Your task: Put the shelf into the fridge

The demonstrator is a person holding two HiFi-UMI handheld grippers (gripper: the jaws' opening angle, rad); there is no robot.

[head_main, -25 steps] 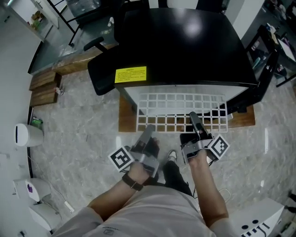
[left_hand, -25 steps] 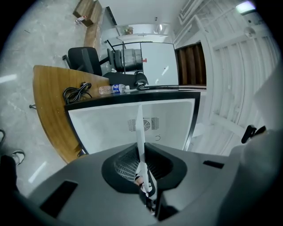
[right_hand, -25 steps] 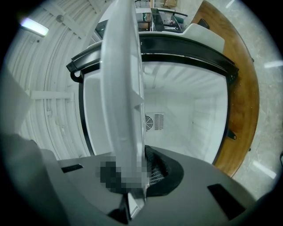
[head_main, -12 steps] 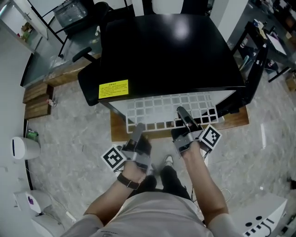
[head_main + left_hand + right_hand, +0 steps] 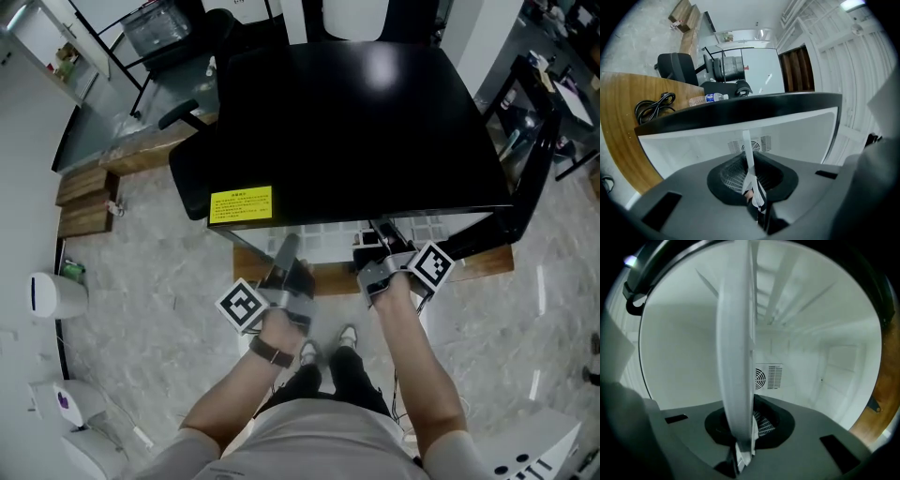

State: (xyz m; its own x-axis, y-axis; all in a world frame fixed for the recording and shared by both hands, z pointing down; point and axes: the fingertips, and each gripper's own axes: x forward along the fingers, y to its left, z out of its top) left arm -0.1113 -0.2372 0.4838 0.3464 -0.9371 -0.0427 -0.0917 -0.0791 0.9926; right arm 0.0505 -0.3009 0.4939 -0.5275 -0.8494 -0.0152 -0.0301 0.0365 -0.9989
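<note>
Both tongs, the left gripper (image 5: 286, 249) and the right gripper (image 5: 380, 235), are clenching the near edge of the white wire-grid shelf (image 5: 736, 357); it is sliding far into the black-topped fridge (image 5: 356, 122), only a sliver showing where most showed before; seating is nearing.

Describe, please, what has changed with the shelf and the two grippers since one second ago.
The shelf has slid forward into the fridge: earlier most of its white grid stuck out in front, now only a narrow strip shows. The left gripper and the right gripper moved forward with it. Unchanged: both stay clamped on the shelf's front edge, and the fridge stands where it was.
</note>
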